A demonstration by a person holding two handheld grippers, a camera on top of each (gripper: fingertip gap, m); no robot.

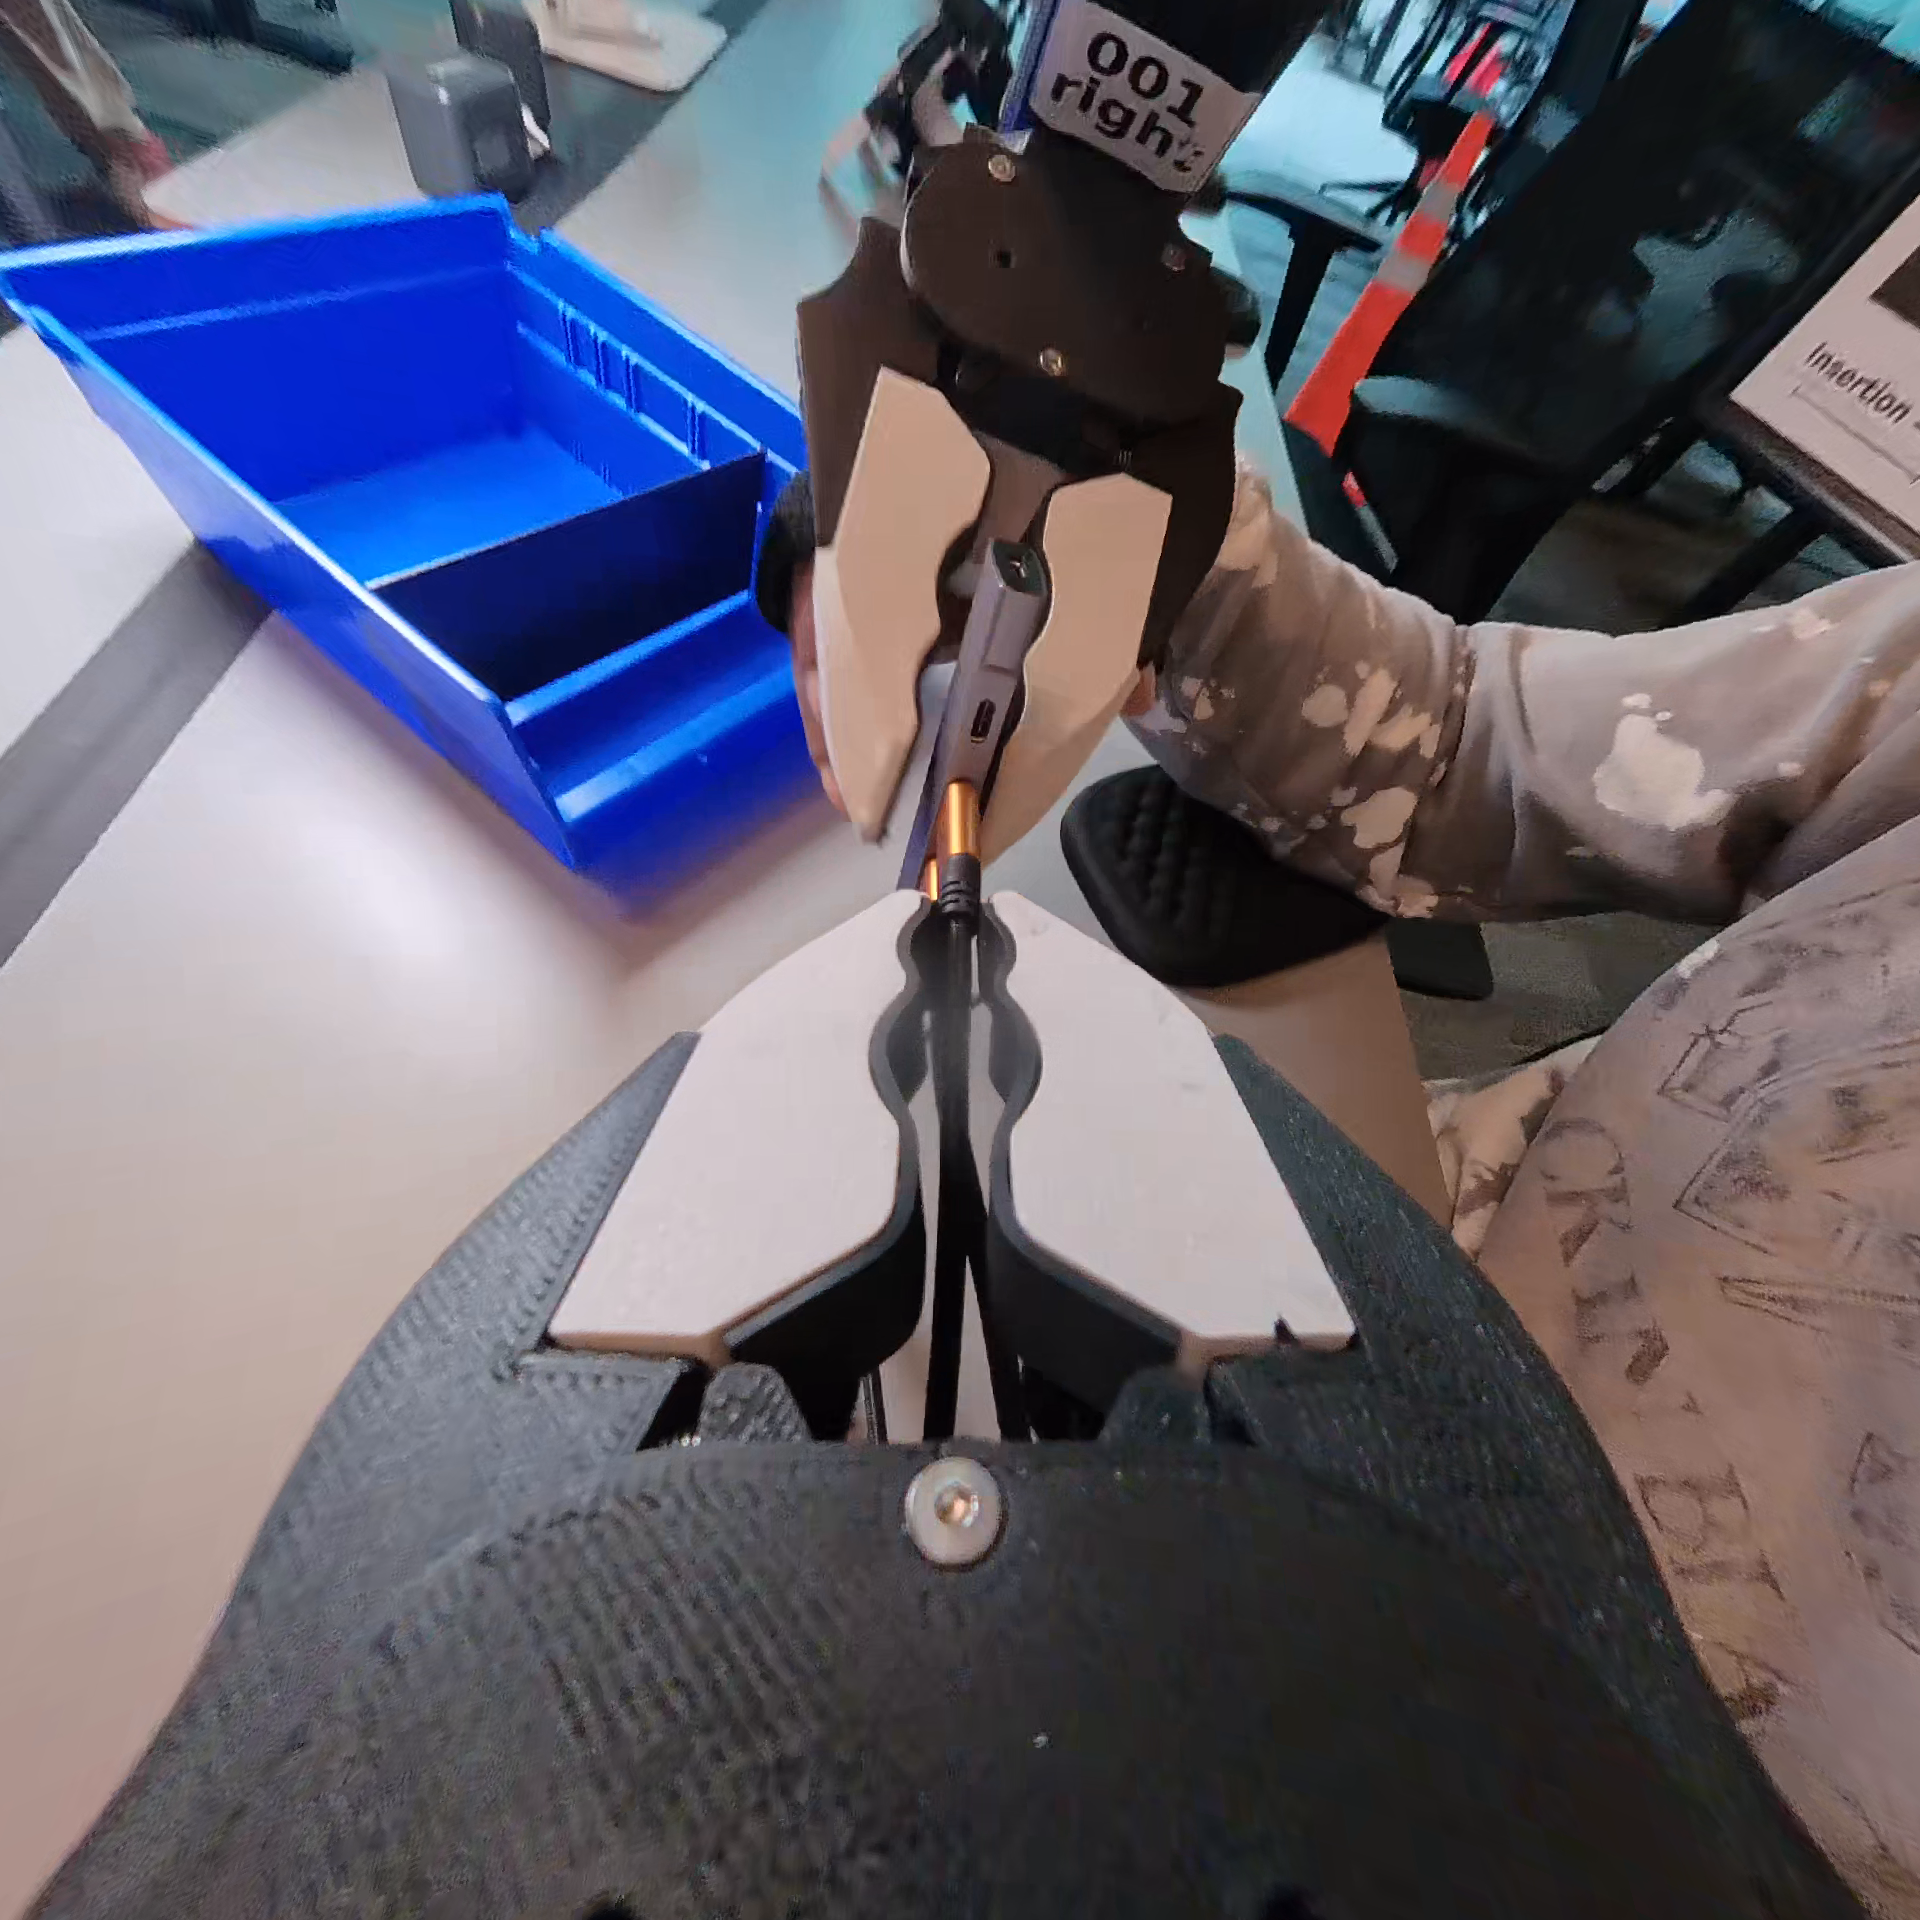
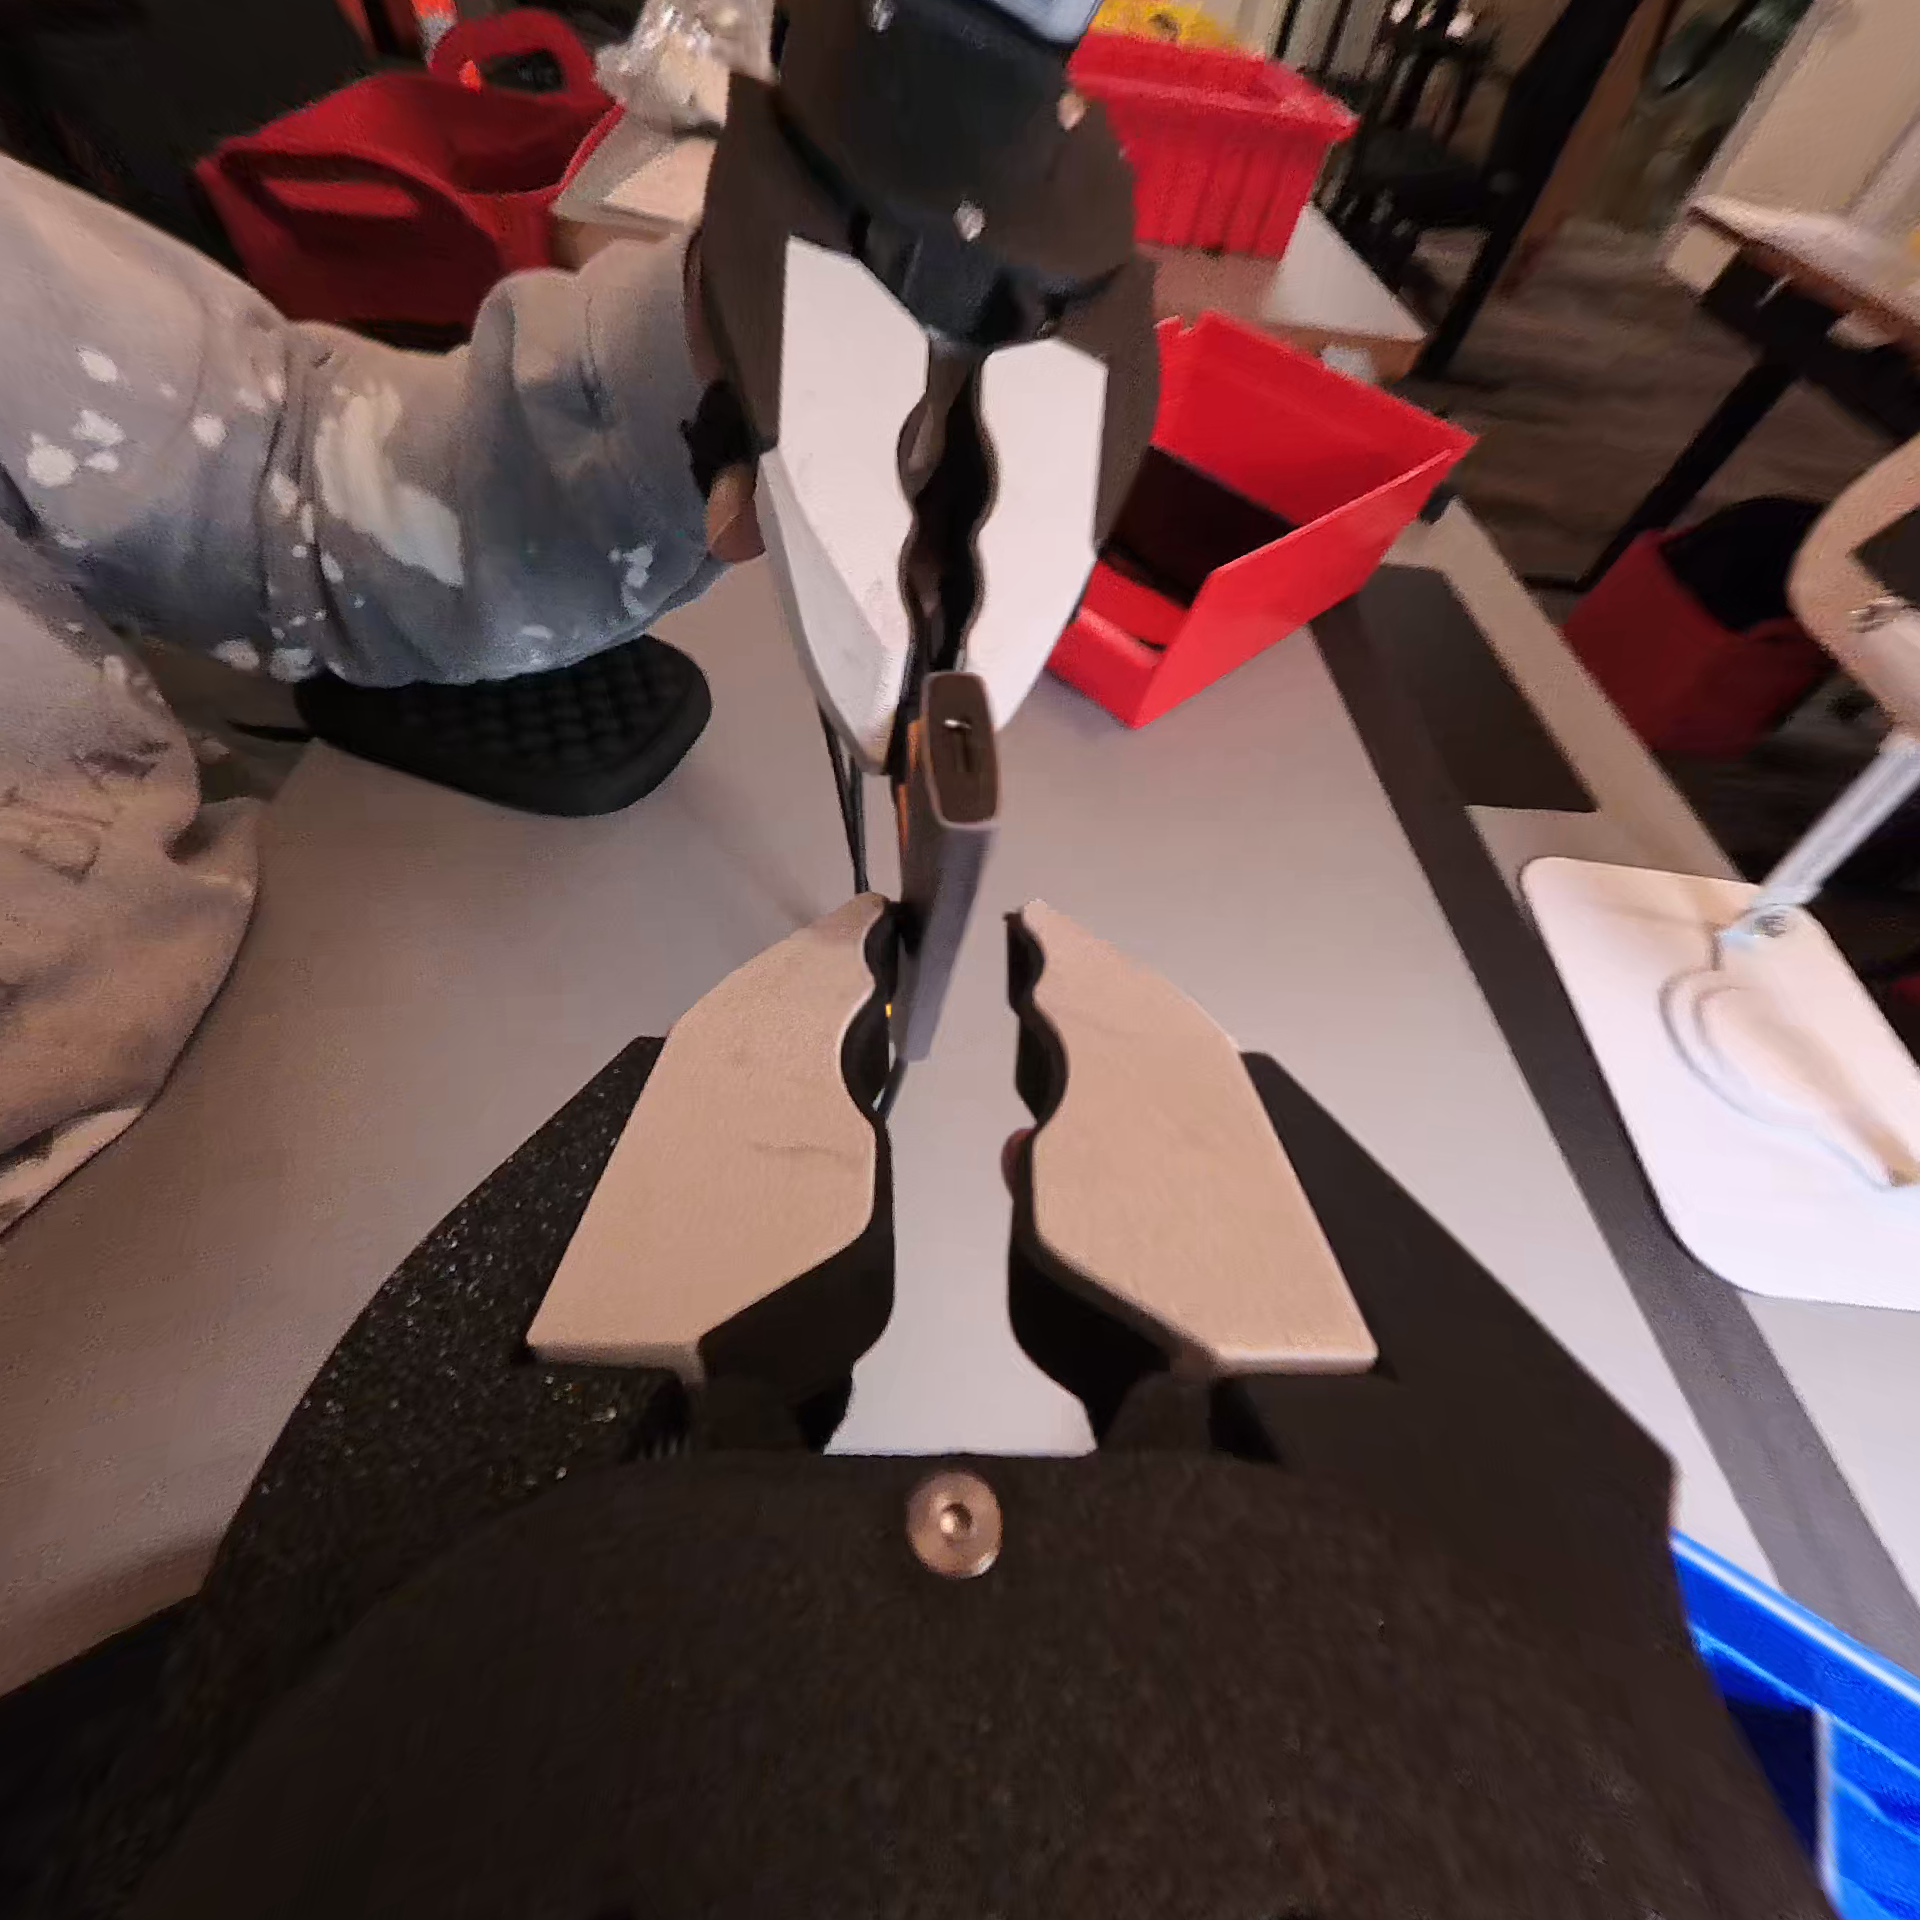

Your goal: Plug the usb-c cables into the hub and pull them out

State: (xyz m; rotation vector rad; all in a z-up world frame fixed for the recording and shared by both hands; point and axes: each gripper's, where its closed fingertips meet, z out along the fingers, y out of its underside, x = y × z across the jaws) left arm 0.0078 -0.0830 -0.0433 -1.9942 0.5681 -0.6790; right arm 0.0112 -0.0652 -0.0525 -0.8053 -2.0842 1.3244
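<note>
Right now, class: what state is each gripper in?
Left gripper: shut on the black cable with orange connector.
Right gripper: jaws apart around the grey metal hub; firm grip cannot be told.

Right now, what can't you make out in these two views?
1. Left wrist view: the far end of the cable, hidden under the body of the left gripper.
2. Left wrist view: most ports of the hub, covered by the right gripper.
3. Right wrist view: how the plug seats, hidden behind the hub and blurred.

The hub [image 1: 992, 665] hangs above the tabletop [image 1: 312, 1039] between the two claws, cable [image 1: 954, 997] in the left claw [image 1: 956, 909]; a bin [image 1: 436, 499] sits left.
</note>
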